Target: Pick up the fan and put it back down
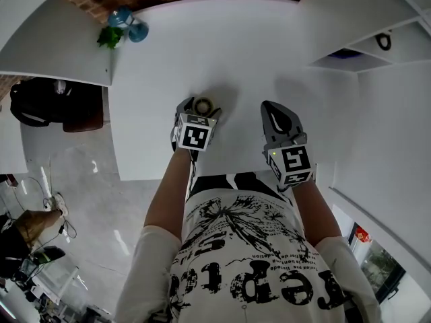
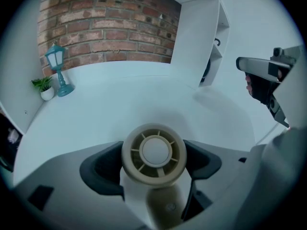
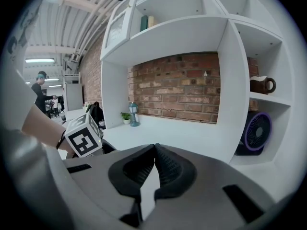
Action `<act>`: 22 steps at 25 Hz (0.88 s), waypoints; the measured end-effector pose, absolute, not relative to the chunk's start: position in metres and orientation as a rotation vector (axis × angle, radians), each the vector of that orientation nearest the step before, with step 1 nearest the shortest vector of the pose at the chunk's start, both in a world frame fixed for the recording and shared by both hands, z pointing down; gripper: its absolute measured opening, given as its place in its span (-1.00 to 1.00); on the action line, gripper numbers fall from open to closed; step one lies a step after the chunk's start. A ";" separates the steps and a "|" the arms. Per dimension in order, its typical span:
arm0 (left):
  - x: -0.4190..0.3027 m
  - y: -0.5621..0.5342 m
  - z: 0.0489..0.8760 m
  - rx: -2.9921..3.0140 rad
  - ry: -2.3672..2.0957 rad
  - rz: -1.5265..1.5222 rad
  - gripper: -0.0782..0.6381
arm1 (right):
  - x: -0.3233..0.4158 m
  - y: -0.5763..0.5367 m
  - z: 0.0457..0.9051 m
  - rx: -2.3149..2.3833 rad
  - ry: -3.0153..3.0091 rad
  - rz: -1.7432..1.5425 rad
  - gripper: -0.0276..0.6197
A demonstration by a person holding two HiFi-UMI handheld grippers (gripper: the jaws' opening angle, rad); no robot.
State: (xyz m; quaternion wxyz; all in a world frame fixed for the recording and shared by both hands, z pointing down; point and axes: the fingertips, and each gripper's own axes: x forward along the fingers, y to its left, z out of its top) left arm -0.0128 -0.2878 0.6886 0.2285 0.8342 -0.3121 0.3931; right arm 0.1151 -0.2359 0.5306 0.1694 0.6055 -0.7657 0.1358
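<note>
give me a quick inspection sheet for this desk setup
Surface: white desk, little on it.
Job's things: small beige fan, between the left gripper's jaws; lifted or not, cannot tell.
Clutter: lantern and potted plant at the desk's back corner.
Grippers: left gripper shut on the fan; right gripper shut, empty.
Cables: loose cables on the floor left of the desk.
Surroundings: brick wall, white shelves holding a purple fan.

Office: white desk (image 1: 202, 59), shelves (image 3: 201, 32), brick wall (image 3: 182, 85)
</note>
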 end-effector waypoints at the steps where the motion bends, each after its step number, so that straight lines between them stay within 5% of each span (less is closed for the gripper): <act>1: -0.013 -0.287 0.689 2.293 -0.861 1.090 0.29 | 0.116 -0.235 0.531 1.720 -2.176 0.385 -0.87; 10: -0.009 -0.284 0.669 2.307 -0.871 1.054 0.30 | 0.120 -0.229 0.519 1.732 -2.186 0.357 -0.87; 22: 0.006 -0.285 0.525 2.620 -0.966 0.673 0.28 | 0.117 -0.212 0.460 1.758 -2.270 0.238 -0.87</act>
